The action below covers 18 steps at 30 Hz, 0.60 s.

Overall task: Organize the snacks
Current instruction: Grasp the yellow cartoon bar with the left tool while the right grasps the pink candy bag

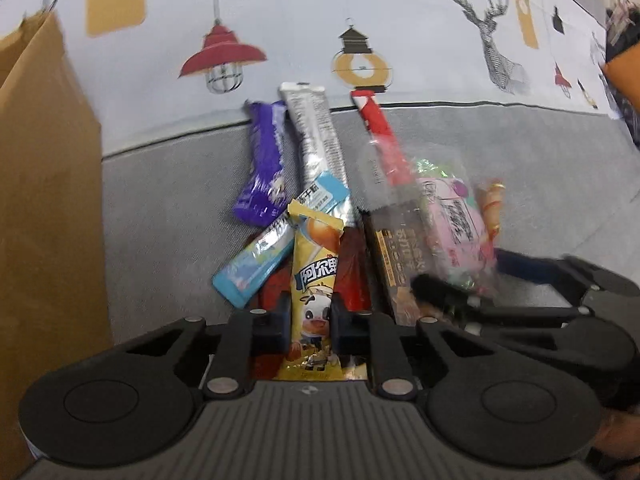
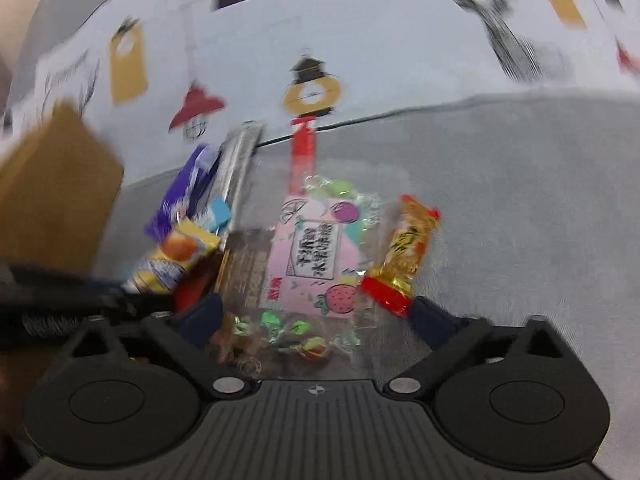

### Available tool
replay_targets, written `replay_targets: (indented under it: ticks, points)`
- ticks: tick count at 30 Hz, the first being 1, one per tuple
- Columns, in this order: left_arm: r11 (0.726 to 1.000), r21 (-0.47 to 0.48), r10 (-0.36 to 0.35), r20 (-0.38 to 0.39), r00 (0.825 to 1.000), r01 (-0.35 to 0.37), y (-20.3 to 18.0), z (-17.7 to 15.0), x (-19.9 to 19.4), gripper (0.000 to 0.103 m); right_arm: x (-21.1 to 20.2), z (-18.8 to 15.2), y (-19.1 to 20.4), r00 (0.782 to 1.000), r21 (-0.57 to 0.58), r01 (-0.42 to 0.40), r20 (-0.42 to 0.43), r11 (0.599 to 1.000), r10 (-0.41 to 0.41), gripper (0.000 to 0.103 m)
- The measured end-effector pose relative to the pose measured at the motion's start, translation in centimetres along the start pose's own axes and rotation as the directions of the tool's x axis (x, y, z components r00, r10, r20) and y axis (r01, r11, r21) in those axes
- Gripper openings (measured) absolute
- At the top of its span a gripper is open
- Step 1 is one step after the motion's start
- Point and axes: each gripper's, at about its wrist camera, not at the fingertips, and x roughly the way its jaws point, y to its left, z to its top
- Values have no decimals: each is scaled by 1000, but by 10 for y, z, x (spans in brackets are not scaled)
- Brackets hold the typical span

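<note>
Lying in a loose pile on a grey cloth (image 1: 168,200), the snacks sit just below a pale band printed with lamps and a deer. At the left edge stands a brown paper bag (image 1: 44,200), beside the pile but apart from it. The left gripper (image 1: 310,316) points down at the near end of the pile, and its jaws are narrow, with the pads pressing on both sides of a yellow packet (image 1: 314,280) that shows a cartoon cow. This packet lies on top of a red wrapper (image 1: 354,276) and next to a blue stick (image 1: 256,260). Behind them are a purple bar (image 1: 262,168) and a silver stick (image 1: 316,136), both pointing away toward the pale band, and a long red stick (image 1: 384,140) further right. The right gripper (image 2: 316,316) has its jaws wide apart, one on each side of a clear bag of candies with a pink label (image 2: 312,256); the picture is blurred, and I cannot tell if the pads touch the bag. A gold and red packet (image 2: 404,252) lies just beside this bag on the right, with its near end close to the right jaw. A dark brown box (image 2: 244,268) lies on the left of the pink bag, partly under it.
</note>
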Motion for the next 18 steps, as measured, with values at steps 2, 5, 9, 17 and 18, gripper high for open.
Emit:
replay_targets:
  ticks: [2, 5, 9, 17, 18]
  points:
    - [1000, -20, -14, -4, 1000, 14, 3, -3, -5, 18, -8, 0, -3, 999, 46, -42, 24, 998, 41, 39]
    - [1000, -2, -6, 11, 1000, 6, 1, -8, -14, 16, -22, -3, -15, 997, 100, -65, 48, 993, 60, 17]
    - [1000, -4, -24, 49, 999, 24, -2, -13, -31, 15, -50, -8, -21, 991, 64, -42, 133, 997, 33, 12]
    - [1000, 16, -27, 94, 995, 25, -15, -22, -77, 15, -102, -13, -19, 971, 61, -43, 236, 997, 27, 12]
    - [999, 22, -25, 99, 995, 23, -16, -25, -85, 15, -106, -14, -17, 971, 66, -46, 236, 997, 29, 12]
